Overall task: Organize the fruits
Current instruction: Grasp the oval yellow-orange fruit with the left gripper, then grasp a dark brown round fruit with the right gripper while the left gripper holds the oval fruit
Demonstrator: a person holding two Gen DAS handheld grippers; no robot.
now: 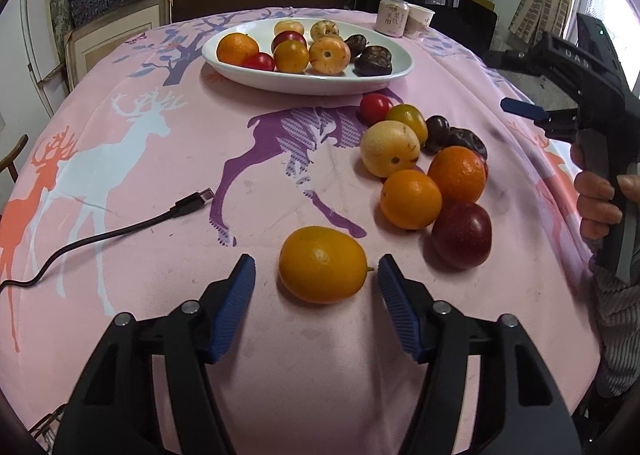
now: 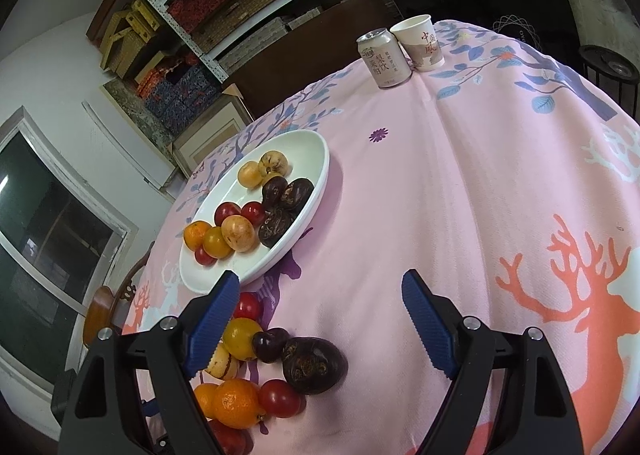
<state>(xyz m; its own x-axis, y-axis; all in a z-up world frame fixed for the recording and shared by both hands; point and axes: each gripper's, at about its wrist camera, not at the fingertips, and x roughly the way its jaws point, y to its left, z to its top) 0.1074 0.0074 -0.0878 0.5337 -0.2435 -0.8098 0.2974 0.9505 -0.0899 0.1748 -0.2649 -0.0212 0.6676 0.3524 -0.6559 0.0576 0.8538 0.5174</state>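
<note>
Yellow-orange citrus fruit lying on pink tablecloth between blue pads of left gripper, pads not touching it. Right gripper hanging open, empty, fruit pile just beside its left pad, white plate beyond.

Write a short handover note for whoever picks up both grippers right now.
Left gripper: open, jaws either side of a lone yellow-orange fruit on the tablecloth, not touching it.
Right gripper: open, holds nothing, above the cloth.
White plate: already holds a mix of fruit.
Left to do: the loose pile beside the plate, plus the lone fruit.
</note>
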